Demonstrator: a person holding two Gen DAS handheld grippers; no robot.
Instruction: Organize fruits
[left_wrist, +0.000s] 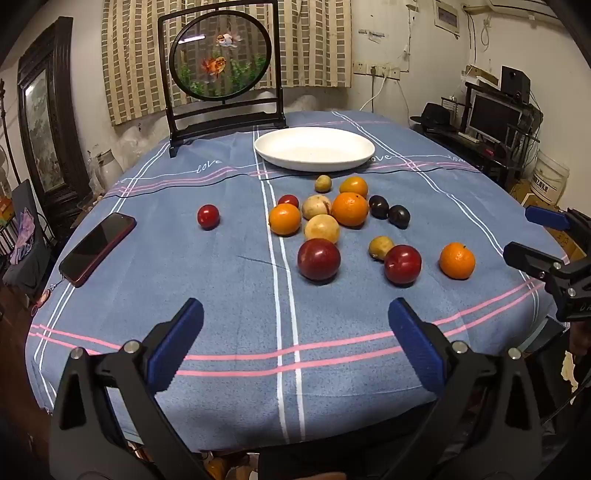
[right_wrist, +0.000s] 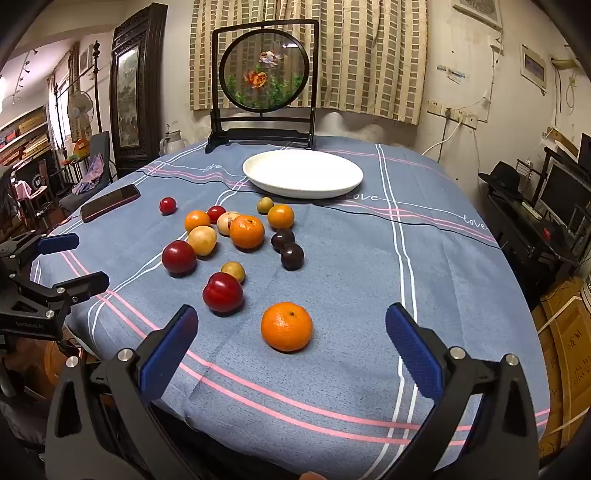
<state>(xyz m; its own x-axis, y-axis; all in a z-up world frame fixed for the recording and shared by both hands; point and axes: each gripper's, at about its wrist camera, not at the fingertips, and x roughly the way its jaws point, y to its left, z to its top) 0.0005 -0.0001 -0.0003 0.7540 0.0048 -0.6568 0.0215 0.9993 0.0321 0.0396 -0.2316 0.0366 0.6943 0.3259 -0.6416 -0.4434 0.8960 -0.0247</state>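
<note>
A: Left gripper (left_wrist: 295, 325) fingers wide apart, nothing between them, above the near desk edge. Right gripper (right_wrist: 291, 332) also wide, holding nothing.

B: And the fruits?

A: One orange (right_wrist: 286, 326) lies just ahead of right fingers. Others lie loose on the desk (left_wrist: 207, 295), nearer than the white plate (left_wrist: 314, 148). Phone (left_wrist: 98, 248) on the left.

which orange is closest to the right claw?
The lone orange at the near edge, straight ahead of the open right claw. The other three sit farther back in the cluster.
</note>
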